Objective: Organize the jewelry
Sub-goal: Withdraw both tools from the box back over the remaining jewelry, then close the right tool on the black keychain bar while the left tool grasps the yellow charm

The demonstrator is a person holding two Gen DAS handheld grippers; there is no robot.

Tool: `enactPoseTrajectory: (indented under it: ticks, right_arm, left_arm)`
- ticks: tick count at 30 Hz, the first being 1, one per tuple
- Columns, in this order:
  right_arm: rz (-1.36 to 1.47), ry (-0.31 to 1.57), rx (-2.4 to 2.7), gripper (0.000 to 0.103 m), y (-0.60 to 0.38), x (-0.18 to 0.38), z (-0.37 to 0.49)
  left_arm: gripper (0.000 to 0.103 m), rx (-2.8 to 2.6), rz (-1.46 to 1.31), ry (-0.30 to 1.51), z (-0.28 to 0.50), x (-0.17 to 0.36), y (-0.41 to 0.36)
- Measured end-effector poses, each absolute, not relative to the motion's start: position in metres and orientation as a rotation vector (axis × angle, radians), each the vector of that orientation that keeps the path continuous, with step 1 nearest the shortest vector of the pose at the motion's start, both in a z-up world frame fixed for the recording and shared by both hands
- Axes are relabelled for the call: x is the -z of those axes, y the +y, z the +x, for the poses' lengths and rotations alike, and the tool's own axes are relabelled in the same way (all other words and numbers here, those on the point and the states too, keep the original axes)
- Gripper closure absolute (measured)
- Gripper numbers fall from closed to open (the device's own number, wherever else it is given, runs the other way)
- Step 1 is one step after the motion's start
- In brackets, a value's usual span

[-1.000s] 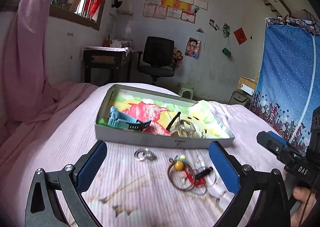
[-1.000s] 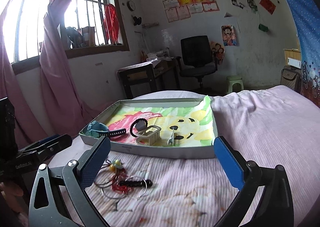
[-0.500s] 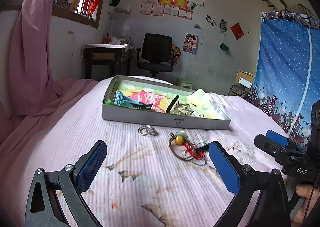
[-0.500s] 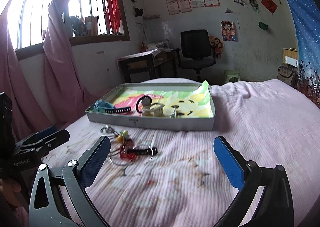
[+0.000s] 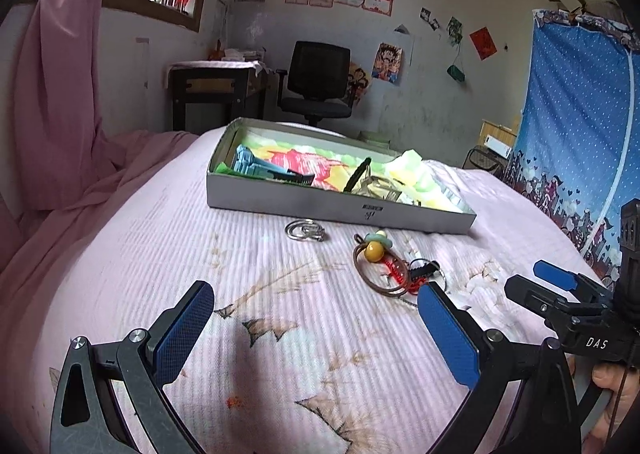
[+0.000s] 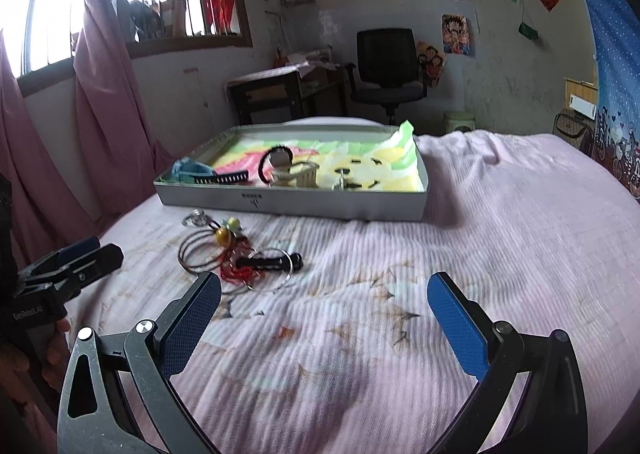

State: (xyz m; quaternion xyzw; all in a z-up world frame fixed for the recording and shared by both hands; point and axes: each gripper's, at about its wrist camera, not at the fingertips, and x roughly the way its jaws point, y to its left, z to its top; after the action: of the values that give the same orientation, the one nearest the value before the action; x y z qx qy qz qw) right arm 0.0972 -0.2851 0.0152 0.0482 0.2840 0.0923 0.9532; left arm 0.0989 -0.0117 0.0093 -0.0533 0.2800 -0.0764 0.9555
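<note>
only right view shows window (image 6: 120,2) bars.

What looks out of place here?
A tangled pile of bangles with a red cord and beads, plus a separate silver ring piece, lies loose on the bedspread in front of the tray, not in it. The tray's paper liner rides up over one corner.

Both wrist cameras look forward low over the bed (image 5: 120,254) toward the far tray (image 5: 332,206), sharing its jewelry pile (image 6: 240,258).
</note>
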Motion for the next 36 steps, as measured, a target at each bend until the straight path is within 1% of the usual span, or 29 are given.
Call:
enactPoseTrajectory:
  ticks: [10, 14, 17, 19, 21, 23, 24, 26, 28, 30, 36]
  right_arm:
    - [0.084, 0.634, -0.198, 0.001, -0.281, -0.007, 0.108]
    - [0.106, 0.655, -0.22, 0.002, -0.282, -0.004, 0.115]
    - [0.114, 0.678, -0.236, 0.003, -0.281, 0.001, 0.121]
    - [0.108, 0.686, -0.244, 0.01, -0.278, 0.003, 0.124]
    - [0.101, 0.695, -0.253, 0.023, -0.275, 0.004, 0.128]
    - [0.096, 0.703, -0.259, 0.029, -0.272, 0.006, 0.13]
    - [0.092, 0.71, -0.265, 0.032, -0.27, 0.008, 0.132]
    - [0.087, 0.719, -0.275, 0.035, -0.267, 0.009, 0.135]
    - [0.079, 0.727, -0.29, 0.039, -0.263, 0.011, 0.139]
    - [0.074, 0.731, -0.301, 0.05, -0.26, 0.011, 0.143]
    - [0.064, 0.762, -0.329, 0.068, -0.251, 0.014, 0.158]
  left_arm:
    - [0.001, 0.164, -0.084, 0.662, 0.12, -0.002, -0.017]
    - [0.001, 0.191, -0.083, 0.672, 0.127, -0.001, -0.019]
    - [0.004, 0.213, -0.077, 0.679, 0.13, -0.001, -0.021]
    - [0.014, 0.237, -0.081, 0.688, 0.134, 0.0, -0.023]
    - [0.021, 0.25, -0.093, 0.69, 0.137, 0.001, -0.024]
    - [0.027, 0.27, -0.113, 0.693, 0.141, 0.002, -0.024]
    - [0.032, 0.279, -0.121, 0.695, 0.143, 0.001, -0.025]
    - [0.04, 0.301, -0.146, 0.699, 0.148, 0.001, -0.025]
    - [0.052, 0.326, -0.172, 0.708, 0.154, 0.002, -0.024]
    - [0.058, 0.339, -0.191, 0.722, 0.159, 0.003, -0.025]
    - [0.073, 0.367, -0.217, 0.766, 0.175, 0.01, -0.03]
